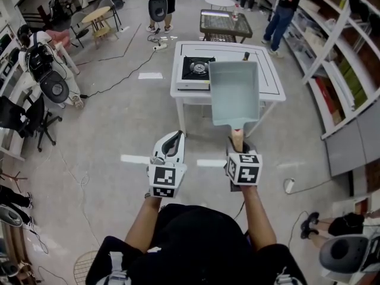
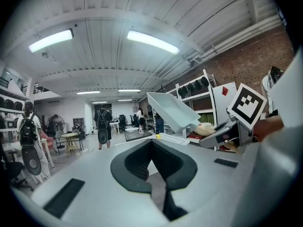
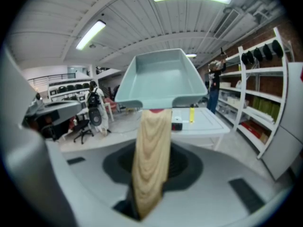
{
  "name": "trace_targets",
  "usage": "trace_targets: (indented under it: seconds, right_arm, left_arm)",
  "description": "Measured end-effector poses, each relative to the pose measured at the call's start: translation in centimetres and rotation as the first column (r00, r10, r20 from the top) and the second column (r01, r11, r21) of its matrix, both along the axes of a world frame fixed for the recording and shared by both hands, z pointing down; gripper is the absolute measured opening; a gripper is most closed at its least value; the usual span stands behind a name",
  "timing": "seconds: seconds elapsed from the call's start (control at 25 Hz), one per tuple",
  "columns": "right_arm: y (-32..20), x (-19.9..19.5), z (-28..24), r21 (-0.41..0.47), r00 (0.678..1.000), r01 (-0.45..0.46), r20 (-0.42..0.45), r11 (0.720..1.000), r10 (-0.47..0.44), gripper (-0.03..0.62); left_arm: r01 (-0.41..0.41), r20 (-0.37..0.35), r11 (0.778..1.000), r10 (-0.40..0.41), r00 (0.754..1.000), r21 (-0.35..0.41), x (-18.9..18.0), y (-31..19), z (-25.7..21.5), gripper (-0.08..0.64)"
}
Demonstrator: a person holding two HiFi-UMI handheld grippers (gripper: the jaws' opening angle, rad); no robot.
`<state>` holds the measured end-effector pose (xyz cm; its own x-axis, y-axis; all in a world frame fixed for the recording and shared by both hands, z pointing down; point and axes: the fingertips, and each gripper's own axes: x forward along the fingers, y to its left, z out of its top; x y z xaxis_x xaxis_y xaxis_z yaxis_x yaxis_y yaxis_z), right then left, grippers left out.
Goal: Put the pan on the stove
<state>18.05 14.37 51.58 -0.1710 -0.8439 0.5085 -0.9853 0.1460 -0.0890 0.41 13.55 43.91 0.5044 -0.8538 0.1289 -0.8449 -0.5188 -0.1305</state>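
White desk [image 1: 270, 70] is straight ahead on my feed. The pale blue square pan [image 1: 234, 94] is up in the air at the desk's near edge, just right of the portable gas stove [image 1: 196, 70] sitting on the desk's left part, so it's not on the burner yet. The right gripper [image 1: 237, 140] has its fingers pinching the pan's wooden handle [image 3: 151, 160]. The left gripper [image 1: 176, 136] is alongside, fingers pressed together on nothing.

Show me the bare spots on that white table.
Bare tabletop shows right of the pan and along the far edge behind the stove. The stove fills the left side; the pan in the right gripper hides the middle.
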Motion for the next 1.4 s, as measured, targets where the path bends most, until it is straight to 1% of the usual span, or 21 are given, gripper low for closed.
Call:
trace_targets:
  seconds: [0.2, 0.44, 0.64, 1.0, 1.4]
  right_arm:
    - [-0.9, 0.2, 0.2, -0.003, 1.0, 0.003, 0.012, 1.0, -0.003, 0.121]
    - [-3.8, -0.3, 0.9, -0.009, 1.0, 0.006, 0.009, 1.0, -0.006, 0.121]
    - [-8.1, -1.3, 1.1, -0.016, 1.0, -0.003, 0.013, 1.0, 0.004, 0.122]
    - [-17.9, -2.8, 1.0, -0.026, 1.0, -0.019, 0.017, 0.999, 0.019, 0.121]
    - [-26.9, -4.9, 0.5, -0.043, 0.997, -0.069, 0.017, 0.997, 0.07, 0.123]
  left_arm:
    - [-0.001, 0.007, 1.0, 0.001, 1.0, 0.004, 0.3, -0.7, -0.2, 0.025]
    - [-0.005, 0.008, 1.0, 0.005, 1.0, 0.001, -0.2, -3.9, 0.5, 0.025]
    - [-0.015, 0.003, 1.0, 0.015, 1.0, -0.003, -0.9, -8.6, 0.6, 0.025]
    - [-0.023, -0.001, 1.0, 0.023, 1.0, -0.009, -2.5, -18.9, 0.3, 0.023]
    - [-0.081, 0.013, 0.996, 0.081, 0.997, -0.023, -4.5, -28.2, -0.2, 0.025]
